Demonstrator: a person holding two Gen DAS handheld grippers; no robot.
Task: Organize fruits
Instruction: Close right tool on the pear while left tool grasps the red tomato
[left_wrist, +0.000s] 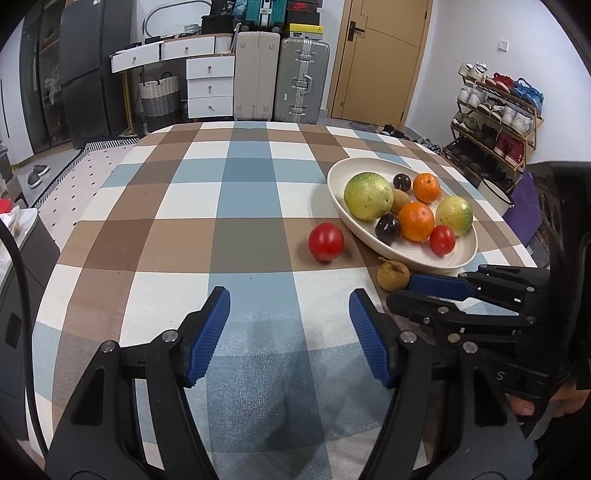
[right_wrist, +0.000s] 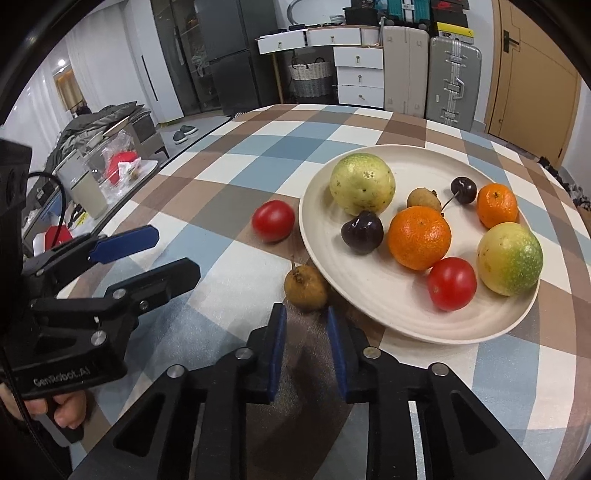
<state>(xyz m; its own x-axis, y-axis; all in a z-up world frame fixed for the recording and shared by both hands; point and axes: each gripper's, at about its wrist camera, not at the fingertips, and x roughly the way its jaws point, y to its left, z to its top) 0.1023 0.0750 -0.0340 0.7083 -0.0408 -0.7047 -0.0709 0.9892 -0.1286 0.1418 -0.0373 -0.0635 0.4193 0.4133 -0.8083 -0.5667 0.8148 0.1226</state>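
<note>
Step in hand, judged: seating right gripper (right_wrist: 304, 317) around small brown stemmed fruit (right_wrist: 306, 287), lower centre of frame, touching cream oval plate (right_wrist: 314, 236). Jaws narrowly parted, gripping nothing. Advance, close gently. Left gripper (left_wrist: 290, 302) open, empty.

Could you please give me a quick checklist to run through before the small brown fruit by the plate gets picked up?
1. Small brown fruit free on the cloth, just beyond the right hand-held gripper: ok.
2. Right fingers around the fruit: not ok, it lies ahead of the tips.
3. Right jaws wide enough for it: not ok, the gap looks narrower than the fruit.
4. Left hand-held gripper open, empty and out of the way: ok.
5. Plate has a bare spot near its front rim: ok.
6. Loose tomato clear of the approach: ok.
</note>
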